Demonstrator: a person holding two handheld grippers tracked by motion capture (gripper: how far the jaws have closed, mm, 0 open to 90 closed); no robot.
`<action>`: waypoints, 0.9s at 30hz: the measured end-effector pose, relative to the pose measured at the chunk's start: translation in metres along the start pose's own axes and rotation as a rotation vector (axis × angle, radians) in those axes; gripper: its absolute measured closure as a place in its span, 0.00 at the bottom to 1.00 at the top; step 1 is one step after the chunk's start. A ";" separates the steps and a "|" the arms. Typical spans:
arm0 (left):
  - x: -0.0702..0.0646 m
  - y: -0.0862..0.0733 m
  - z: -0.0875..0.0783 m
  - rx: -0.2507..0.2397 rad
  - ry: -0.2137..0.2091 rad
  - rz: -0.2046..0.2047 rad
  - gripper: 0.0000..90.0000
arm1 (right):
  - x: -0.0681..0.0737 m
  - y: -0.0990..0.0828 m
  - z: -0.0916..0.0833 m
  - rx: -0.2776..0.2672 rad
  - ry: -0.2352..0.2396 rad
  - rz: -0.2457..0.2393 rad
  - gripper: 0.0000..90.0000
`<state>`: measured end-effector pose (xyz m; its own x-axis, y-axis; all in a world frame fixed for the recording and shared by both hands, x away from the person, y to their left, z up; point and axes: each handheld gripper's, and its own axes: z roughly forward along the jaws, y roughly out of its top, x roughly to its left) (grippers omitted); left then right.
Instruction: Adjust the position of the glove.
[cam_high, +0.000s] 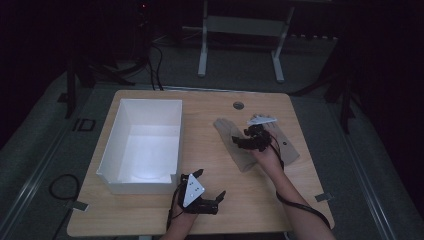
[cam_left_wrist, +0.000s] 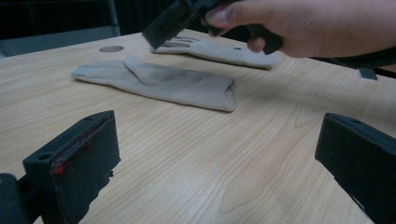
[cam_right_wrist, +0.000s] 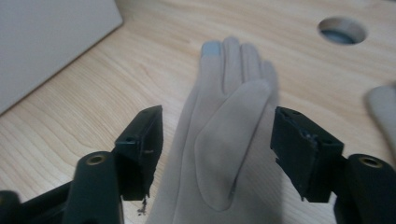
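Your white box (cam_high: 142, 145) sits off to the left of your right gripper (cam_right_wrist: 217, 140), nothing in it as far as I can see. The beige glove (cam_right_wrist: 224, 140) lies flat right between its half-open jaws, which aren't gripping it.

second glove (cam_right_wrist: 384, 108) cut off at edge

Only one marking I can read — the letters "ID" on the floor (cam_high: 82, 124), left of the surface (cam_high: 210, 165); nothing legible on the gloves or box.
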<state>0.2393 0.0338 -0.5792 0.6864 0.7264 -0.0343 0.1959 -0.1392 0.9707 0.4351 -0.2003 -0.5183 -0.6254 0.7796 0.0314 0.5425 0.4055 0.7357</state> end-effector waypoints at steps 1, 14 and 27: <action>0.000 0.000 0.000 0.000 0.000 0.000 0.00 | 0.000 0.000 0.000 0.000 0.000 0.000 0.40; 0.000 0.000 0.000 0.000 -0.004 -0.003 0.00 | -0.010 -0.009 0.028 0.055 -0.027 0.033 0.51; 0.000 0.000 0.000 0.001 -0.008 -0.003 0.00 | -0.005 -0.019 0.039 0.078 -0.099 -0.035 0.69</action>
<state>0.2396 0.0339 -0.5793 0.6916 0.7212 -0.0397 0.1989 -0.1373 0.9704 0.4496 -0.1933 -0.5587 -0.5889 0.8058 -0.0632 0.5652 0.4664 0.6804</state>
